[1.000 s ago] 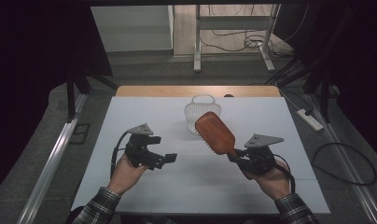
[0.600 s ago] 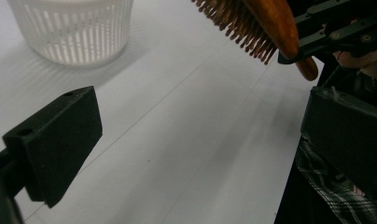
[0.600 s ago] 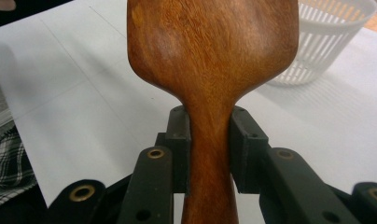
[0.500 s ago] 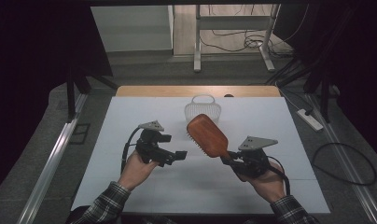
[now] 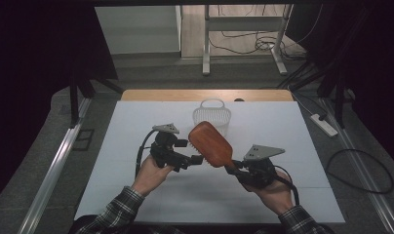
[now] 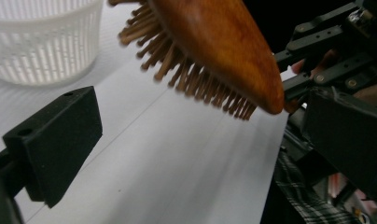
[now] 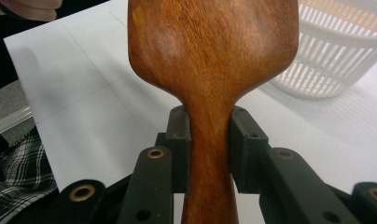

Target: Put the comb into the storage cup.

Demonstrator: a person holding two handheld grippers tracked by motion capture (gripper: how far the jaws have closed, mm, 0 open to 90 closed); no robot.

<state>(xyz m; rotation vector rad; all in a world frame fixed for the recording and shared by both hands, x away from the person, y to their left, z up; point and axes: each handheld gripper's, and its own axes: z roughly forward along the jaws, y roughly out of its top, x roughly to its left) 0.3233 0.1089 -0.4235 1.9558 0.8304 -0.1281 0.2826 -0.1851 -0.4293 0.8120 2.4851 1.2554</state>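
Right gripper (image 7: 209, 149) jaws pinch the wooden hairbrush (image 7: 212, 56) at its neck, one pad on each side, paddle held above the bench (image 5: 136, 122). Left gripper (image 5: 187, 158) jaws spread wide just under the paddle; left gripper view shows the bristles (image 6: 191, 74) facing down, untouched. High view places the white basket (image 5: 212, 117) just behind the brush.
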